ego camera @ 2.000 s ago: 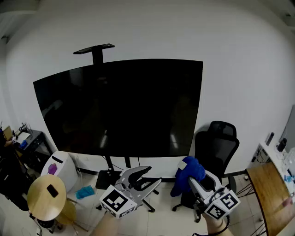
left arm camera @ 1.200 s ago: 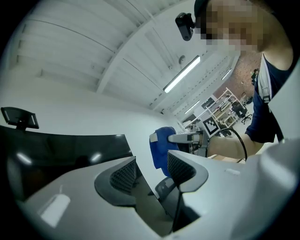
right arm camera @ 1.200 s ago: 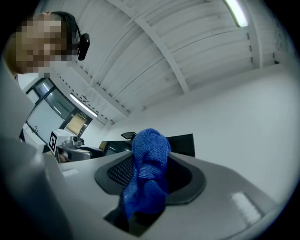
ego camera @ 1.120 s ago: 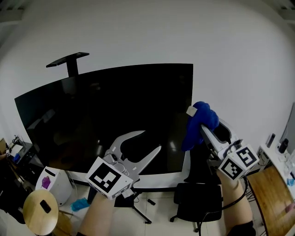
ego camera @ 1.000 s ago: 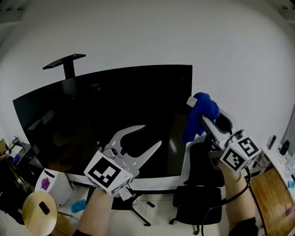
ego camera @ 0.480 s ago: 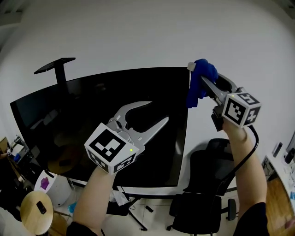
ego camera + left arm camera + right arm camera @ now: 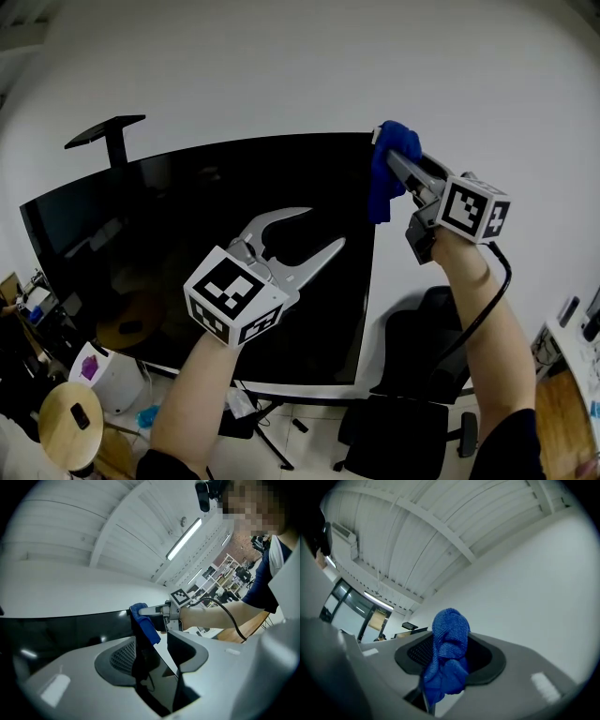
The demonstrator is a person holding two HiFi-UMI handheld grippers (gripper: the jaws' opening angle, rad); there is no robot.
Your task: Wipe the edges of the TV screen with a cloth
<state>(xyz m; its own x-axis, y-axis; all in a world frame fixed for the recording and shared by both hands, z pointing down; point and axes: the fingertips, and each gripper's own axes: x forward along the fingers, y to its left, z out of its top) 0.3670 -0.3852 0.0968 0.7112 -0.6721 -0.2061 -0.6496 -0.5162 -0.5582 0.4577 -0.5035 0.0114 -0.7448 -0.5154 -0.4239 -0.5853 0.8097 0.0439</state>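
Your one blue cloth point(image 7: 380, 183) is bunched up in the right gripper point(image 7: 392, 157) with the jaws clamped on it. It dangles right at the top right corner of the single TV screen point(image 7: 187, 262), which faces you with its long axis running left to right. Your left gripper point(image 7: 323, 228) hangs in front of the screen's right half, jaws partway apart and holding nothing. Around it you've got one black office chair point(image 7: 394, 441) below that corner, one round wooden stool point(image 7: 52, 431) at lower left, and a bracket on a post point(image 7: 105, 131) poking up over the TV's top left.
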